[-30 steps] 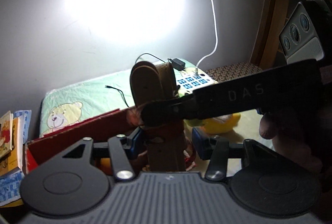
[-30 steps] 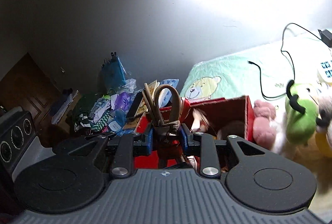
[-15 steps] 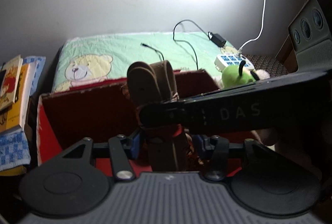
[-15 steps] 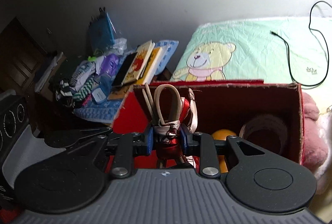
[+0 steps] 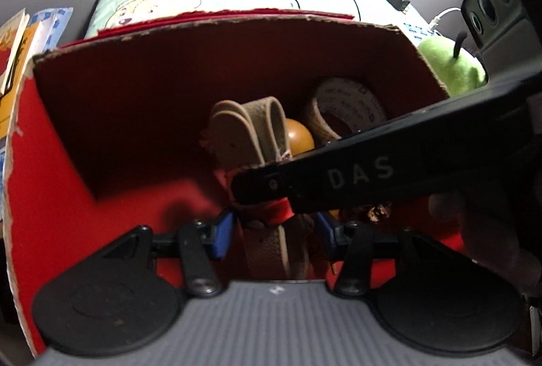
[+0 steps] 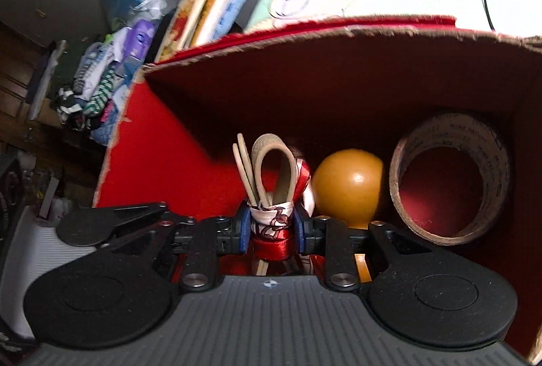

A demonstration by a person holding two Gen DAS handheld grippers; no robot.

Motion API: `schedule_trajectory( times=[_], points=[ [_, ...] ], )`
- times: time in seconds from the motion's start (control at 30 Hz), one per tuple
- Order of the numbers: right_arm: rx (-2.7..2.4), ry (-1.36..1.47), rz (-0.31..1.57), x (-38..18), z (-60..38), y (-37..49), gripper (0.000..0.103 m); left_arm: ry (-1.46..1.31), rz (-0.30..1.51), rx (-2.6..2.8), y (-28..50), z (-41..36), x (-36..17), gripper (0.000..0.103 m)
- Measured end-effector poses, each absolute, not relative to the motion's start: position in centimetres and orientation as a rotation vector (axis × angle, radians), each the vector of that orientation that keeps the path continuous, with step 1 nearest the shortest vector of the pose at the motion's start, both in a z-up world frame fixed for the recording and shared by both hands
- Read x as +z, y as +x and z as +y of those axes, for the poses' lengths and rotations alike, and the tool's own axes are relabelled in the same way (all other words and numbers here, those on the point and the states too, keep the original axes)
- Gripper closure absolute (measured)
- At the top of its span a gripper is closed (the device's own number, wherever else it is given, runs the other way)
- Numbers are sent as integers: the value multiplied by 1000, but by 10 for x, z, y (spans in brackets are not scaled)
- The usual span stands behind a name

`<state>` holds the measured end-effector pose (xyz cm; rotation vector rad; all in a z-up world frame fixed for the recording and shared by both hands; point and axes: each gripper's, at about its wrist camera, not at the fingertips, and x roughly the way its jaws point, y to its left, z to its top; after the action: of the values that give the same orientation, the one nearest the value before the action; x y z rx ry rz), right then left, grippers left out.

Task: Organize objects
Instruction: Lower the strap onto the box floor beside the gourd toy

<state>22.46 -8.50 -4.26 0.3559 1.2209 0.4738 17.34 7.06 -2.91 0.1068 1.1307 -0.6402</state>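
Looking through the left wrist camera, I see my left gripper (image 5: 274,232) spread apart around a folded tan strap bundle (image 5: 252,135) inside the red cardboard box (image 5: 50,169). On the right wrist camera, my right gripper (image 6: 270,228) clamps that bundle beside an orange ball (image 6: 349,189) and tape roll (image 6: 450,176).

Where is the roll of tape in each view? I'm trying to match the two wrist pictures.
Left wrist: roll of tape right of centre, against the box's back wall, partly behind the other gripper's black arm.
Right wrist: roll of tape at far right, on edge on the box floor.
Shared landmark: orange ball, immediately left of the tape.
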Motion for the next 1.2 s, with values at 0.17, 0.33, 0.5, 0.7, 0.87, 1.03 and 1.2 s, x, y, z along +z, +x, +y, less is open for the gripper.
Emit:
schedule_trajectory(
  times=[0.17, 0.33, 0.5, 0.7, 0.87, 1.03, 1.2],
  points=[
    [425, 368, 1267, -46, -86, 227, 76, 156, 1125, -603, 172, 65, -29, 41],
    [417, 360, 1280, -48, -84, 227, 76, 150, 1144, -586, 175, 65, -32, 36],
    [403, 335, 1291, -50, -83, 228, 75, 167, 1141, -569, 174, 65, -32, 29],
    [394, 346, 1288, -52, -85, 226, 75, 169, 1139, -566, 174, 67, -33, 26],
    [400, 361, 1301, -52, -86, 228, 70, 176, 1141, -561, 178, 61, -35, 22],
    [375, 372, 1297, -51, -88, 226, 69, 178, 1133, -557, 178, 59, -36, 18],
    [370, 359, 1291, -51, -87, 228, 69, 202, 1124, -552, 176, 55, -37, 18]
  ],
)
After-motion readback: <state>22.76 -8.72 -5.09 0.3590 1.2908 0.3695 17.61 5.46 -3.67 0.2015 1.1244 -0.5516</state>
